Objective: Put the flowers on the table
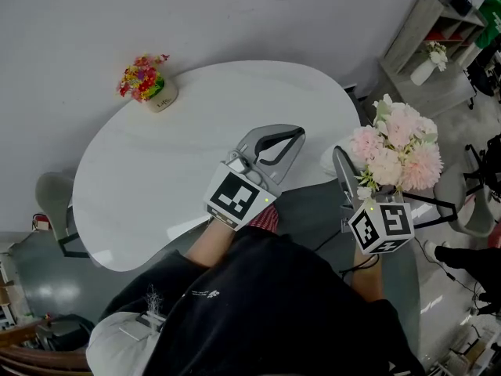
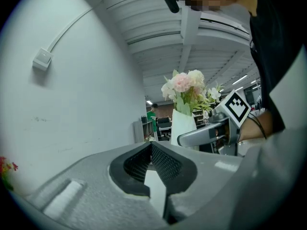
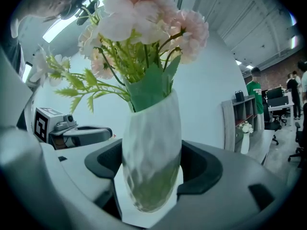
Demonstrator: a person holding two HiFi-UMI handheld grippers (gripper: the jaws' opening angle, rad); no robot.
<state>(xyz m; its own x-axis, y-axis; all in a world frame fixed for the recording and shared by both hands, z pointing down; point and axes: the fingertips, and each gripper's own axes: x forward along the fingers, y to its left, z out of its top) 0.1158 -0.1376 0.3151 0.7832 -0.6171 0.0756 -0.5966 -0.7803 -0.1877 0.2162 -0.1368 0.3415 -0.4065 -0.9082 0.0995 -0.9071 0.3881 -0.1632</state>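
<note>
Pink flowers (image 1: 395, 151) stand upright in a white faceted vase (image 3: 151, 128). My right gripper (image 3: 153, 158) is shut on the vase's lower body, one dark pad on each side. In the head view this gripper (image 1: 352, 165) holds the bouquet at the near right edge of the white table (image 1: 156, 178); whether the vase's base touches the top cannot be told. My left gripper (image 1: 291, 135) hovers over the table's near side, its fingertips together and nothing held. The left gripper view shows those shut jaws (image 2: 151, 145), with the vase (image 2: 182, 126) and the right gripper (image 2: 204, 135) beyond.
A small pot of red and yellow flowers (image 1: 149, 81) sits at the table's far left. A grey shelf unit (image 1: 427, 49) with a white vase stands at the back right. Chairs flank the table at left (image 1: 55, 198) and right (image 1: 470, 202). A person in green (image 3: 254, 87) stands far off.
</note>
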